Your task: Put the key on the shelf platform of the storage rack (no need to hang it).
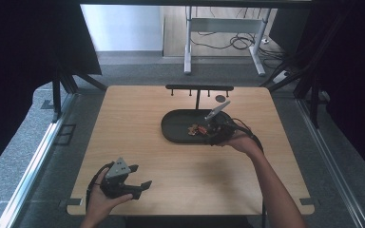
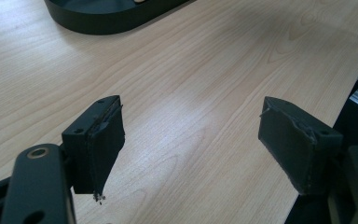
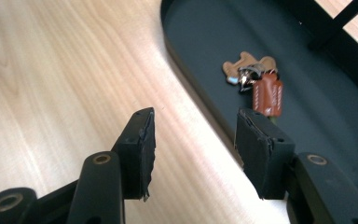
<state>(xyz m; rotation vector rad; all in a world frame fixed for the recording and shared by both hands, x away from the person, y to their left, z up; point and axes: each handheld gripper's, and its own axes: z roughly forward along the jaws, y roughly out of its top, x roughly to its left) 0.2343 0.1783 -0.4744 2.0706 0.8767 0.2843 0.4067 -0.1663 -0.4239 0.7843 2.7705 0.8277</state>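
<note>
Pale square wooden table [image 1: 180, 166] on grey carpet; a white metal desk frame [image 1: 223, 28] with loose cables stands beyond it. The black oval tray [image 1: 176, 126] sits behind the table's centre, in front of a black T-shaped hook rack [image 1: 198, 89]. A brown leather key fob bundle [image 3: 256, 81] lies inside the tray. Right gripper [image 3: 193, 140] is at the tray's near rim, jaws apart, empty. Left gripper [image 2: 191, 144] is over the front-left table corner, well away from the tray, jaws wide, empty.
</note>
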